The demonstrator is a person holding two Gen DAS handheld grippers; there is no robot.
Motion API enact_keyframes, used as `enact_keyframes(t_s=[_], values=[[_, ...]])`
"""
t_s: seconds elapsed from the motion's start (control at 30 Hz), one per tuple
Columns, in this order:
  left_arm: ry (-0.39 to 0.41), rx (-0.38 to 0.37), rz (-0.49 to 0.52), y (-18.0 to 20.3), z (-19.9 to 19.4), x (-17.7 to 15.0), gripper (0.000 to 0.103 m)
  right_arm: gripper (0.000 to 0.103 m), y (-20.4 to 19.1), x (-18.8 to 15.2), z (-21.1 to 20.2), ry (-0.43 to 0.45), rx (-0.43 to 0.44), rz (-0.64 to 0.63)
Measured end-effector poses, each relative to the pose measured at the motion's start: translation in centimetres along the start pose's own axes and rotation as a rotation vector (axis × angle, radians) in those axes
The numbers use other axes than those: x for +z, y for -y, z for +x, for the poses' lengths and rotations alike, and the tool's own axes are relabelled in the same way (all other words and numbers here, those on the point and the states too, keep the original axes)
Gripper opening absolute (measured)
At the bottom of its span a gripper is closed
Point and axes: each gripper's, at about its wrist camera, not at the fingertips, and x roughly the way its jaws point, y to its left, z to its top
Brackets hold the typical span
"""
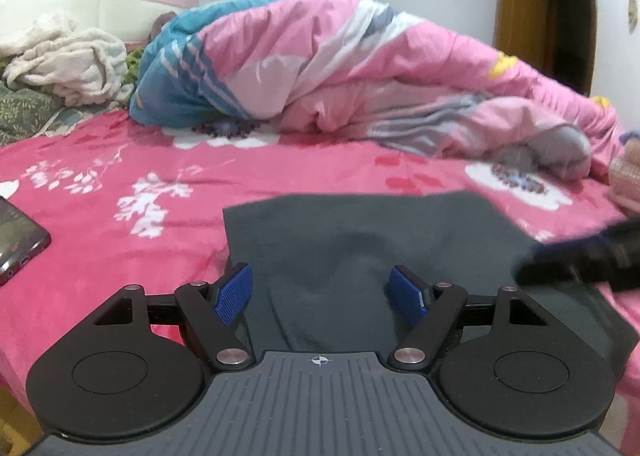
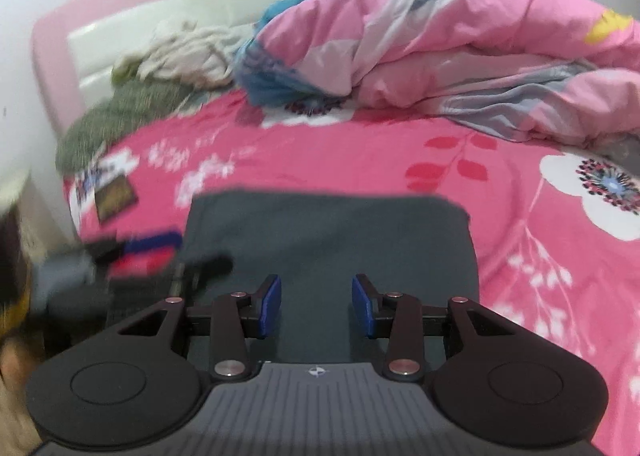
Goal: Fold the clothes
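Blue-padded fingers (image 1: 234,293) of the left gripper (image 1: 324,290) are seen spread wide at the bottom centre of the left wrist view, and nothing is pinched between them; only the dark grey garment (image 1: 360,240) is seen in the gap. The garment is laid flat on the pink floral bedsheet (image 1: 100,184), filling the lower middle of the frame, with a soft hump raised near its centre. At the right edge of that view, the right gripper (image 1: 588,260) appears as a dark blur over the garment's right side.

In the right wrist view, the fingers (image 2: 269,306) of the right gripper (image 2: 316,306) are held partly apart at the bottom centre, with no cloth gripped; whether the pads touch the garment (image 2: 332,236) beneath cannot be told. The left gripper (image 2: 160,252) is smeared by blur at the lower left, by the garment's left edge.

A pink and blue quilt (image 1: 340,64) is heaped across the upper half of the left wrist view. A cream blanket (image 1: 64,56) is bunched at the upper left, and a dark phone (image 1: 18,240) is lying on the sheet at the left edge.
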Motion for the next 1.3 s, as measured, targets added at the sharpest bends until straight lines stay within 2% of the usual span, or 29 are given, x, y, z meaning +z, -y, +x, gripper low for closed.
enact_keyframes(t_s=[0.13,0.27,0.43,0.5,0.67,0.9,1.0,1.17,1.3], values=[[0.0,-0.001,-0.011,-0.2,-0.2,-0.2,0.076,0.042,-0.2,-3.8,-1.8,0.007,-0.093,-0.039],[0.001,0.001,-0.01,-0.2,-0.2,-0.3,0.076,0.042,1.1,-6.3,-4.6,0.012,-0.116,0.022],[0.012,0.003,-0.012,-0.2,-0.4,-0.3,0.076,0.042,1.6,-7.6,-7.9,0.017,-0.201,0.048],[0.024,0.002,-0.017,-0.4,-0.6,-0.3,0.076,0.042,1.6,-7.4,-9.2,0.059,-0.219,0.067],[0.029,0.002,-0.021,-0.5,-0.6,-0.3,0.076,0.042,0.4,-5.4,-9.7,0.163,-0.169,0.062],[0.027,0.005,-0.018,-0.7,-0.7,-0.5,0.078,0.042,-4.1,-2.9,-5.6,0.19,-0.033,-0.053],[0.027,0.003,-0.019,-0.8,-0.7,-0.5,0.079,0.042,-5.7,-2.5,-3.4,0.166,0.0,-0.103],[0.024,-0.003,-0.022,-1.0,-0.8,-0.5,0.08,0.042,-6.8,-3.3,-0.2,0.063,0.013,-0.102],[0.024,-0.003,-0.019,-1.0,-0.9,-0.6,0.081,0.042,-7.4,-4.7,-0.8,0.072,0.075,-0.103]])
